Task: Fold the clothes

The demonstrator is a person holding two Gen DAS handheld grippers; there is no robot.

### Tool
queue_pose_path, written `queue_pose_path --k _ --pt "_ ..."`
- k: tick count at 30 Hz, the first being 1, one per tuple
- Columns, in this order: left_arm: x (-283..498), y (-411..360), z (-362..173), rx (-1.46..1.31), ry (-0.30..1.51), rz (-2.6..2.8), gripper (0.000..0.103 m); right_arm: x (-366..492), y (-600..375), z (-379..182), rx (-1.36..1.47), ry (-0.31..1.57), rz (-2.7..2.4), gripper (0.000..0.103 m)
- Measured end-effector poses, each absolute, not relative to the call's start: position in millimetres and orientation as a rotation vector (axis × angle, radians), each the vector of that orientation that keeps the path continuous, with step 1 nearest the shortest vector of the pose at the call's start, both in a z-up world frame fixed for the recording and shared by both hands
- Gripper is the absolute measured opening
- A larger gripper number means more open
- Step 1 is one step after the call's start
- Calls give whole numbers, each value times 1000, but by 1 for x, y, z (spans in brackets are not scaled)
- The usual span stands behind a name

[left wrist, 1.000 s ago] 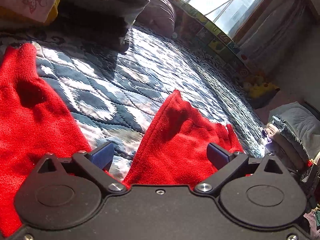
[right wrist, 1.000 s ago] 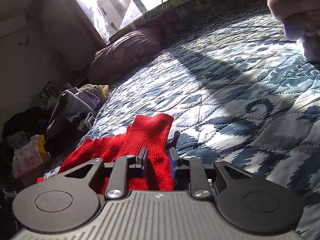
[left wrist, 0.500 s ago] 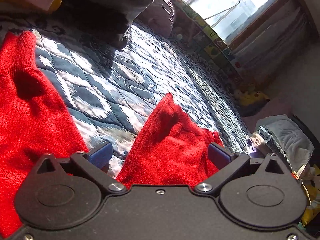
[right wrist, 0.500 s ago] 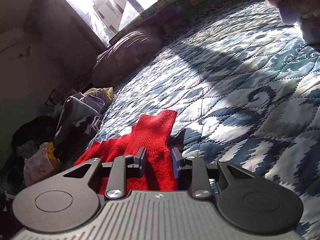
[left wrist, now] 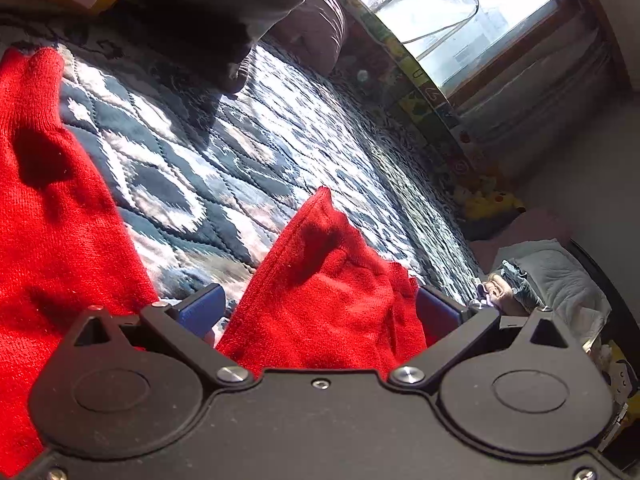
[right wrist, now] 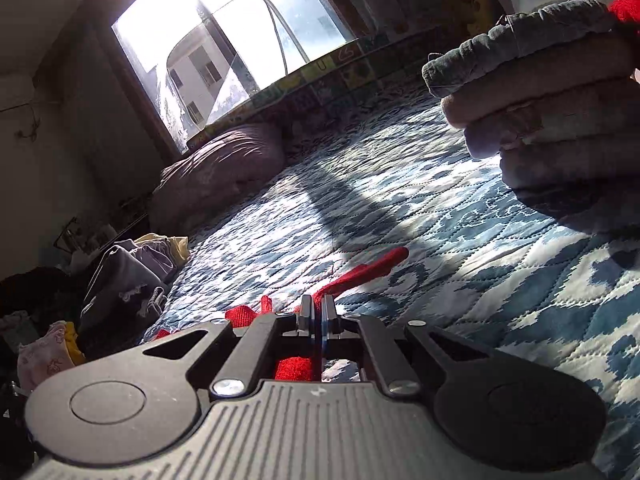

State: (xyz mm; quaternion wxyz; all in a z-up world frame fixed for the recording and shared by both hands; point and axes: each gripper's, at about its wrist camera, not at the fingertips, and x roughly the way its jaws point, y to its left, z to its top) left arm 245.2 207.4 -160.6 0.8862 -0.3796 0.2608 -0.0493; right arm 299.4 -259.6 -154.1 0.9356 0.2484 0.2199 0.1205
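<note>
Red knit sweater [left wrist: 328,288] lies on a bed covered by a blue and white quilt [left wrist: 224,152]. Much of the sweater is hidden beneath both tools, so its full shape is unclear. The left gripper [left wrist: 318,306] has blue fingers [left wrist: 200,308] spread wide, with a raised fold of the sweater between them. The right gripper [right wrist: 318,316] has its fingers pressed nearly together, pinching a thin edge of red knit. A stack of folded clothes [right wrist: 560,112] fills that view's upper right, cut off by the edge.
</note>
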Motion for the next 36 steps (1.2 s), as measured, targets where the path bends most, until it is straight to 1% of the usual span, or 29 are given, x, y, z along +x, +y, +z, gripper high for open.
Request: queue_pose_path --k 6,12,14,15,17,18,22,24,25,26,27,28,31,32,34,35,36 --pt "242 202 -158 -791 540 -120 102 265 -313 -156 508 437 99 5" --pt "241 182 -150 -712 544 -188 102 245 -360 -171 560 483 -4 6" --pt "240 164 -144 -636 541 -251 102 241 -369 -175 586 494 -30 14" --pt "240 154 -141 -599 539 -285 102 239 -373 -178 602 499 -46 20" --pt "236 132 -137 -532 534 -375 102 238 -384 -185 679 503 -60 58" --pt "233 121 -136 -507 535 -421 102 239 -388 -189 719 503 -53 62" --pt "216 67 -134 -391 557 -623 100 254 -392 -199 801 518 -17 62" --pt "206 40 -137 -331 577 -706 89 266 -389 -205 832 544 17 61" --pt "201 26 -139 -290 588 -743 78 270 -385 -208 841 556 35 58" --pt "198 16 -141 -257 597 -759 71 275 -378 -209 825 575 73 47" --pt "194 4 -144 -216 608 -774 70 278 -370 -206 781 588 100 34" --pt "192 -5 -149 -192 625 -782 68 278 -359 -199 700 587 101 8" --pt "193 -26 -163 -150 720 -825 57 267 -353 -171 571 530 104 7" --pt "192 -33 -169 -123 758 -845 57 265 -355 -167 560 524 97 7" --pt "188 -47 -179 -46 805 -872 58 270 -359 -172 475 581 28 8" --pt "186 -50 -179 -15 798 -881 60 271 -362 -176 468 588 7 18" --pt "184 -52 -180 9 793 -892 62 271 -364 -180 471 589 -10 19"
